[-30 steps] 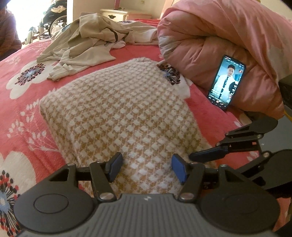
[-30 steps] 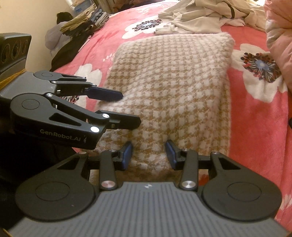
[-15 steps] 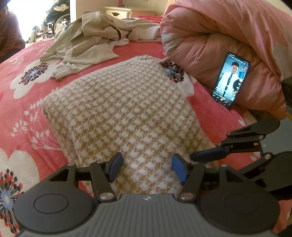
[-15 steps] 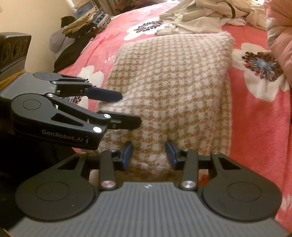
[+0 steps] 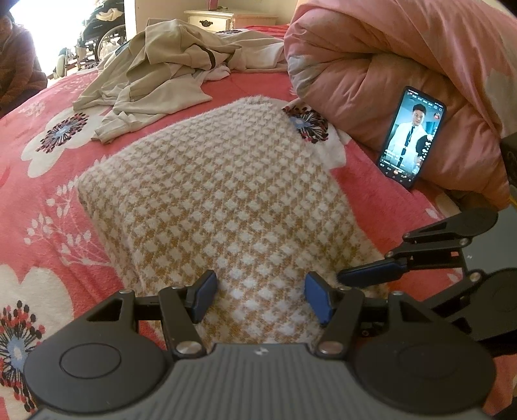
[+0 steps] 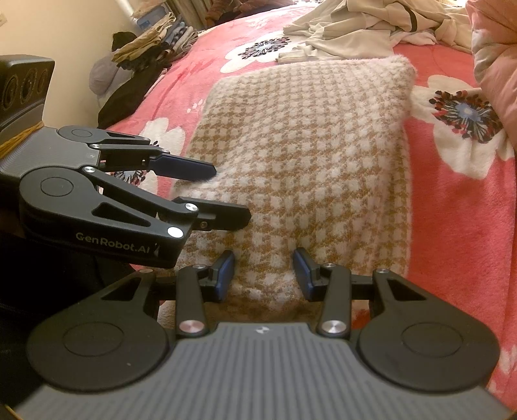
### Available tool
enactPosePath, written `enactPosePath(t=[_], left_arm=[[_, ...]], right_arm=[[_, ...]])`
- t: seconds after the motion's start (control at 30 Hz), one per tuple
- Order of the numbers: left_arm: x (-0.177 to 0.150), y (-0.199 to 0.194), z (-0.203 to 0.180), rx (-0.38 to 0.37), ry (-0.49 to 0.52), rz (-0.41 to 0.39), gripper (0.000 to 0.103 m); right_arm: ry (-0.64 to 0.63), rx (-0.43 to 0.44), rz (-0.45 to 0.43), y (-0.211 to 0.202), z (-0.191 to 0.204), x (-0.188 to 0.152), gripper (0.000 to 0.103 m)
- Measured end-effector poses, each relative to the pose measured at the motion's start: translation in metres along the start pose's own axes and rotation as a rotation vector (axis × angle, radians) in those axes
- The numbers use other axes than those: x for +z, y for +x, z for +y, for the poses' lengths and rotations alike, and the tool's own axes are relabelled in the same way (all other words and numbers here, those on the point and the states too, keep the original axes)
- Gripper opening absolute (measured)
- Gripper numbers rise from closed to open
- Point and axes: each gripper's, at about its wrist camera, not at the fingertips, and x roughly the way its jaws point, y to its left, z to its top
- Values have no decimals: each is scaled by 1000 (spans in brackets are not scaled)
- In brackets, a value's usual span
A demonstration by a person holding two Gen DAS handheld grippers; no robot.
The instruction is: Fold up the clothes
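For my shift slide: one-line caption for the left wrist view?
Left gripper open over the folded checked sweater on the floral bedspread, phone propped nearby.

We are in a home bedroom. Under our tongs spreads a bed covered by a red fleece blanket (image 5: 48, 200) printed with big white flowers. Ahead and to the right of the tongs a rolled pink quilt (image 5: 404, 68) is heaped, with a phone (image 5: 412, 137) leaning against it. Far ahead stands a cream bedside cabinet (image 5: 210, 20). Off to the left, against the wall, folded clothes (image 6: 158, 42) are stacked, and loose beige garments (image 5: 168, 71) lie ahead on the bed.
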Motion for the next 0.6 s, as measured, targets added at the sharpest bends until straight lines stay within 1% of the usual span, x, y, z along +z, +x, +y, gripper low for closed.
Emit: enactPosePath(t=[0.6], left_arm=[[0,0,-2,8,4,3,62]], right_arm=[[0,1,-1,0,-1,0,40]])
